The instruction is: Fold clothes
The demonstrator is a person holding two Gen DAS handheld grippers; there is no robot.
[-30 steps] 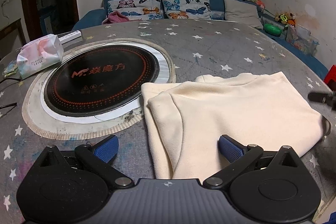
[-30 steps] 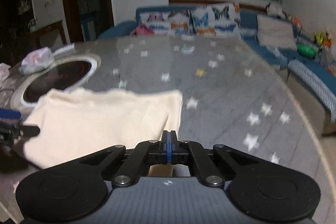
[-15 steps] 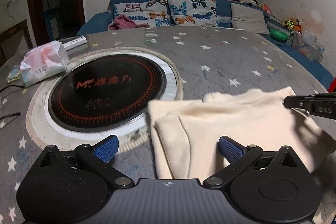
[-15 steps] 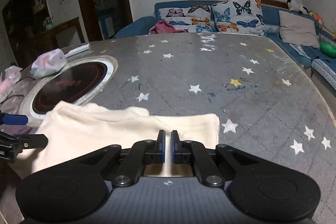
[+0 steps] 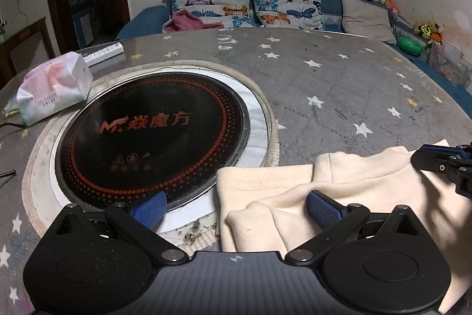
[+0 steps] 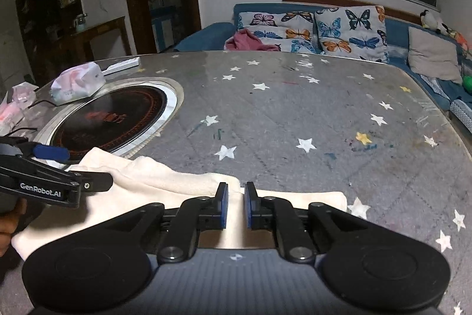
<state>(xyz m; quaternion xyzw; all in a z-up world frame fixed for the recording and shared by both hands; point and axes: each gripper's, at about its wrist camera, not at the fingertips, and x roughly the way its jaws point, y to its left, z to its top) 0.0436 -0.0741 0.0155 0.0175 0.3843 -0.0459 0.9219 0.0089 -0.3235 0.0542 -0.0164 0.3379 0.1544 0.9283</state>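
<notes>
A cream garment (image 5: 368, 188) lies folded on the star-patterned table, just right of the cooker. My left gripper (image 5: 236, 204) stands wide open above the garment's left edge, with its left blue pad over the cooker rim and its right pad over the cloth. In the right wrist view the garment (image 6: 153, 185) runs across the near table. My right gripper (image 6: 236, 197) hovers low over its far fold, jaws opening with a narrow gap. Cloth shows through that gap, and the pads do not press on it. From the left wrist view the right gripper (image 5: 436, 158) sits at the garment's right end.
A round black induction cooker (image 5: 150, 138) is set into the table (image 5: 324, 78) at left. A tissue pack (image 5: 53, 87) and a white remote (image 5: 103, 52) lie beyond it. A blue sofa with butterfly pillows (image 5: 283, 5) lines the far side. A hand (image 6: 8, 214) holds the left gripper (image 6: 76, 167).
The right gripper's pads, shut a second ago, now stand slightly apart over the cloth. Both grippers have shifted sideways, and the cooker fills more of the left wrist view.
</notes>
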